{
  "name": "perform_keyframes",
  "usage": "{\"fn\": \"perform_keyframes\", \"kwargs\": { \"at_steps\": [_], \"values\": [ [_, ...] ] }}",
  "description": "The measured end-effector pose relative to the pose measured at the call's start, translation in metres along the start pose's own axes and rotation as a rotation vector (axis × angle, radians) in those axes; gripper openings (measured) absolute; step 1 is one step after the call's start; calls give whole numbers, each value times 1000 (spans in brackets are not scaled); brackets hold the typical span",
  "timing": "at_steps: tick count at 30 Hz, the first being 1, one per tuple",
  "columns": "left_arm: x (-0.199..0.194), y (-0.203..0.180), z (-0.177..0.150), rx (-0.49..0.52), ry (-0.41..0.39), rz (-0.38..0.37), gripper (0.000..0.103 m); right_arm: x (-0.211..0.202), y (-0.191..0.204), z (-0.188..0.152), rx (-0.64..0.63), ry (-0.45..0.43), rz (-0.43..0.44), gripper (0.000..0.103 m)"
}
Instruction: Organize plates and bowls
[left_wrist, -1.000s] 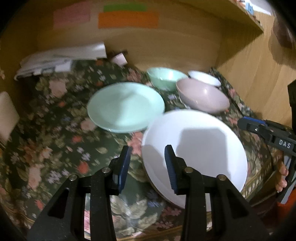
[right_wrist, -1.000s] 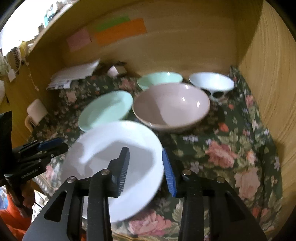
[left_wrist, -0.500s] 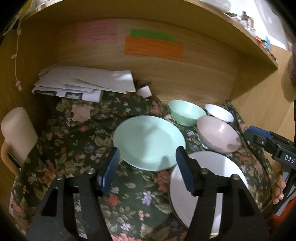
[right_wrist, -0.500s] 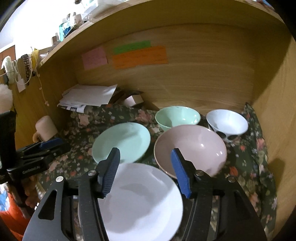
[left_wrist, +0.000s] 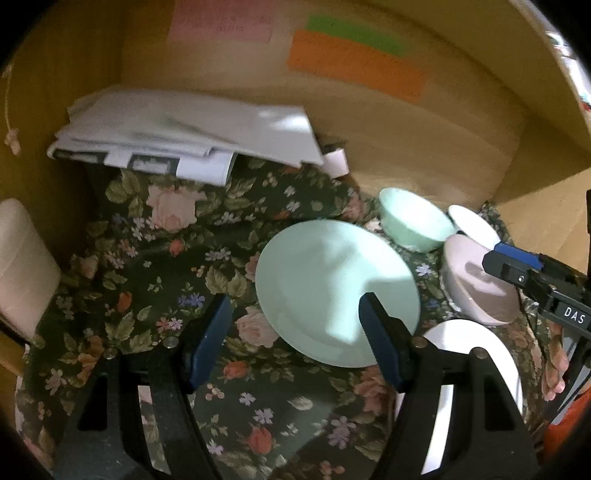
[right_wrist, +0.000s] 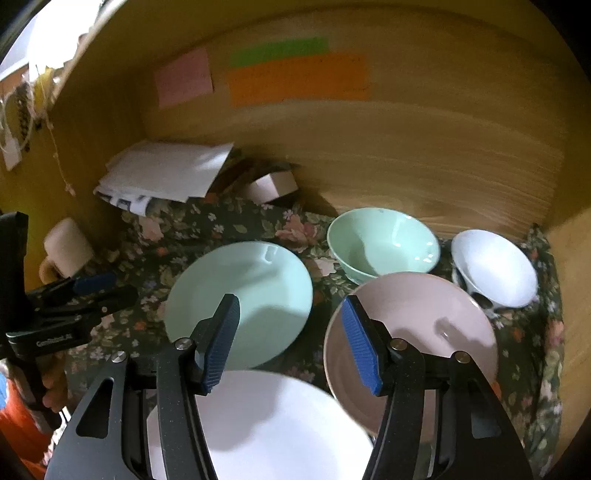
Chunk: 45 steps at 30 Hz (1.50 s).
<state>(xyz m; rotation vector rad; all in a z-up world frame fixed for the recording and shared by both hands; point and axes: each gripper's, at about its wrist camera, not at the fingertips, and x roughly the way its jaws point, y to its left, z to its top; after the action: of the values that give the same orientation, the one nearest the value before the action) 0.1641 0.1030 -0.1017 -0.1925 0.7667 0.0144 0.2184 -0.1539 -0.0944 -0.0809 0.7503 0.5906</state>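
Both grippers empty above crockery on a floral cloth

Left wrist: the right gripper (left_wrist: 517, 269), marked "DAS", crosses the pink bowl (left_wrist: 476, 284); the left gripper (left_wrist: 295, 332), jaws just widened and released, frames the green plate (left_wrist: 332, 288). Right wrist: the right gripper (right_wrist: 291, 336), jaws apart, hangs over the white plate (right_wrist: 266, 421); the left gripper's label blurs, perhaps "GenRobot.AI".

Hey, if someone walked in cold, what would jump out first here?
Pale dishes on a dark floral cloth: a mint plate mid-table, a white plate nearest, and a pink bowl right of them. Orange and green notes glow on the wooden back wall.
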Motion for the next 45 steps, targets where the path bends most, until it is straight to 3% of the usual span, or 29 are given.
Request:
{"fn": "perform_keyframes", "kwargs": {
  "at_steps": [16, 25, 29, 42, 45],
  "values": [
    [60, 18, 0, -33, 166, 13, 71, 92, -8, 31, -37, 268, 49, 54],
    [79, 21, -6, -43, 231, -6, 57, 122, -13, 37, -40, 379, 54, 43],
    [81, 18, -6, -29, 232, -8, 52, 131, -13, 38, -53, 418, 37, 37],
    [103, 5, -3, 5, 241, -44, 44, 146, 0, 30, -137, 501, -41, 37],
    [105, 3, -3, 9, 244, -51, 40, 146, 6, 29, -135, 499, -21, 35]
  ]
}}
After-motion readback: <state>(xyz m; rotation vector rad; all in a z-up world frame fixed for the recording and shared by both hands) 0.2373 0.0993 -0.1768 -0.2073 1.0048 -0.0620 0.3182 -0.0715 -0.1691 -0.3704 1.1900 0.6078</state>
